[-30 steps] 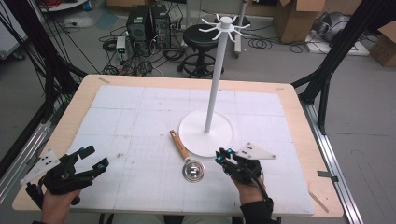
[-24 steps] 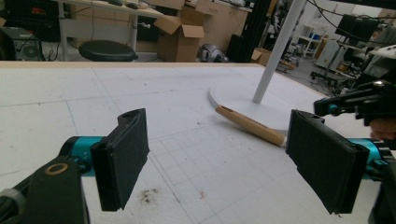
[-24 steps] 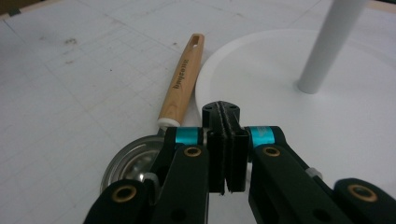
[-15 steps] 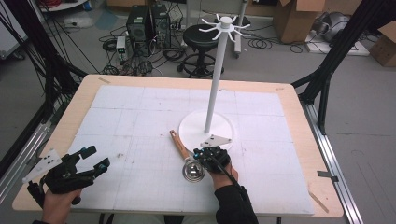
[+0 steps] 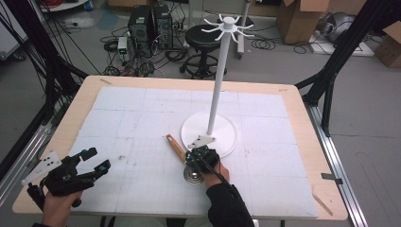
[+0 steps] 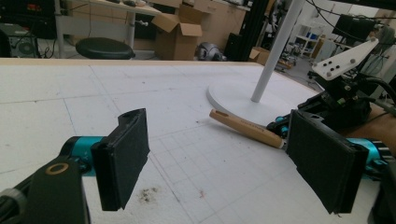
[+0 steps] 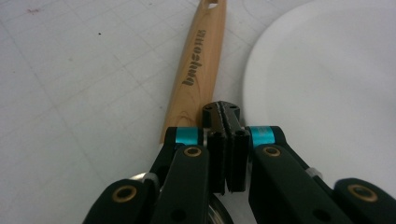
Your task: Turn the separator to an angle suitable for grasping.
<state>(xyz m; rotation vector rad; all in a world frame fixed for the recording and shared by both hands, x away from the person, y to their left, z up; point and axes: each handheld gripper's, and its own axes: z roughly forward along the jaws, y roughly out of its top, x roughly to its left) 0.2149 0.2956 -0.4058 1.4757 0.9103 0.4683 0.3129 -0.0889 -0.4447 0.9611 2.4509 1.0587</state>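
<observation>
A wooden counter covered with a white gridded mat stands in a workshop; behind it on the floor are a black stool, computer towers, loose cables and cardboard boxes. On the mat stands a white hook stand with a round base and a ring of hooks at the top.

The wooden-handled utensil lies flat on the mat just left of the base, its handle pointing away from the person and to the left. Its round metal head lies at the near end, beside the right gripper.

The right gripper is low over the utensil where handle meets head. In the right gripper view its fingers are pressed together with nothing visible between them; the handle extends ahead just left of the tips, close to the base rim. Whether the tips touch the handle cannot be told.

The left gripper is held at the near left corner of the counter, well apart from the utensil. Its fingers are spread wide and hold nothing.
</observation>
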